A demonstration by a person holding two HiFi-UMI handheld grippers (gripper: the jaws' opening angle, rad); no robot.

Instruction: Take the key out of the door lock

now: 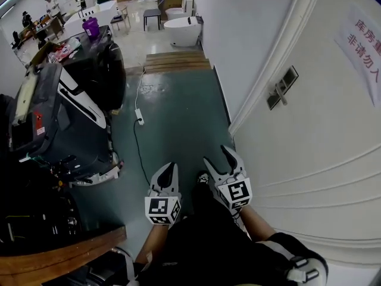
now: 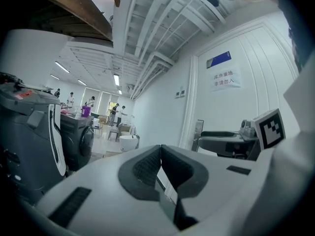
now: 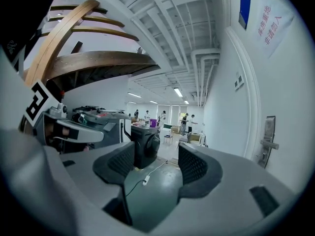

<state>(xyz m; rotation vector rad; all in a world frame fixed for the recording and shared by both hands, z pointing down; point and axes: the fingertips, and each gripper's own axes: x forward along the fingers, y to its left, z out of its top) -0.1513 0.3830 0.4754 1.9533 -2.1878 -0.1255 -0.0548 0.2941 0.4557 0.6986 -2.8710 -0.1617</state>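
The white door (image 1: 315, 136) fills the right of the head view. Its dark lock plate with a metal handle (image 1: 280, 89) sits well ahead of both grippers; the key is too small to make out. The lock plate (image 3: 268, 141) also shows at the right edge of the right gripper view, and the lock plate (image 2: 199, 132) appears far off in the left gripper view. My left gripper (image 1: 167, 173) hangs low over the green floor, shut with nothing in it. My right gripper (image 1: 221, 160) is beside it, nearer the door, open and empty.
Dark grey machines (image 1: 83, 76) line the left side. A white power strip (image 1: 139, 117) and its cable lie on the floor. Wooden steps (image 1: 177, 61) and a white fixture (image 1: 181, 31) stand ahead. A wooden edge (image 1: 53, 258) is at bottom left. The door carries a red-lettered sign (image 1: 363, 46).
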